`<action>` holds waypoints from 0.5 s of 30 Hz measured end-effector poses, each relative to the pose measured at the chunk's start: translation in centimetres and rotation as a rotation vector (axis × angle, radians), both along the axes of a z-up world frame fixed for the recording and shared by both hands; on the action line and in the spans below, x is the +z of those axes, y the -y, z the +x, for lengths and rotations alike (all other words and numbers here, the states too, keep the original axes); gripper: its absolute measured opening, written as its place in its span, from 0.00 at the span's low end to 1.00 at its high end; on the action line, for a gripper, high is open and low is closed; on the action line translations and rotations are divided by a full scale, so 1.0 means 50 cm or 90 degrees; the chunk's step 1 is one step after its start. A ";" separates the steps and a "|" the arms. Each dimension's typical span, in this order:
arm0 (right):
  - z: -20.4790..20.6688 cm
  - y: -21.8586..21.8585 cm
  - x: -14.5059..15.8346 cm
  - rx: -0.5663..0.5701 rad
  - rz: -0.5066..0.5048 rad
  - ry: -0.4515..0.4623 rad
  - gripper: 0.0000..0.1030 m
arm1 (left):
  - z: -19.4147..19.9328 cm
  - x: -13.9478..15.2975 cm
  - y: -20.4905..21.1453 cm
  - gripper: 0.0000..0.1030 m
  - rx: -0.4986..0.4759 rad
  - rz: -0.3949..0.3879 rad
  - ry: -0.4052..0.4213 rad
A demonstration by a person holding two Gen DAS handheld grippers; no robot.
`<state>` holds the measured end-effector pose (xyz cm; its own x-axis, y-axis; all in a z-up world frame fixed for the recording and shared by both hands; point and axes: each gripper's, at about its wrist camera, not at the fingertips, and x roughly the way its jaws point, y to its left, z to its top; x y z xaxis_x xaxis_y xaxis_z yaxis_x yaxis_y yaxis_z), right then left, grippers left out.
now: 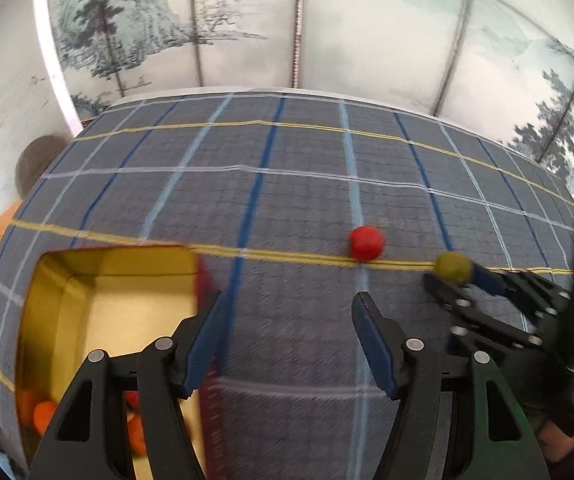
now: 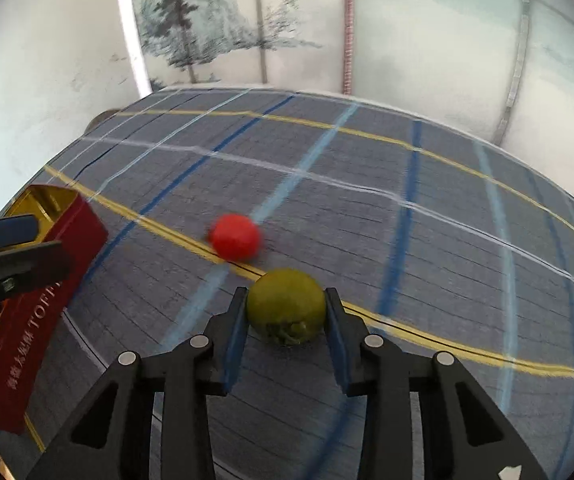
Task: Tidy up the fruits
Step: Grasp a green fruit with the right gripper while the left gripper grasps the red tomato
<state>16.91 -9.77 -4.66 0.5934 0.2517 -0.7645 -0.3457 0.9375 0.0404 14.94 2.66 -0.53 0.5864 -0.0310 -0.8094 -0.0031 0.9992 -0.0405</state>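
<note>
right gripper (image 2: 285, 312) jaws gripping green fruit (image 2: 285, 306) across its middle | small, round, rolls easily | left gripper (image 1: 287, 308) jaws open, lower centre

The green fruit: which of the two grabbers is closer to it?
Right. The right gripper has the green fruit between its fingers, pads at both sides. The left gripper is open and empty, off beside the red tin.

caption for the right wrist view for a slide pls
Right gripper closed on a green fruit on the plaid tablecloth, red fruit just beyond, red tin at left.
</note>
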 end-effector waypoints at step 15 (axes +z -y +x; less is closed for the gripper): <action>-0.052 0.241 -0.005 -0.147 -0.005 -0.005 0.33 | 0.146 -0.081 0.108 0.61 -0.048 -0.013 -0.042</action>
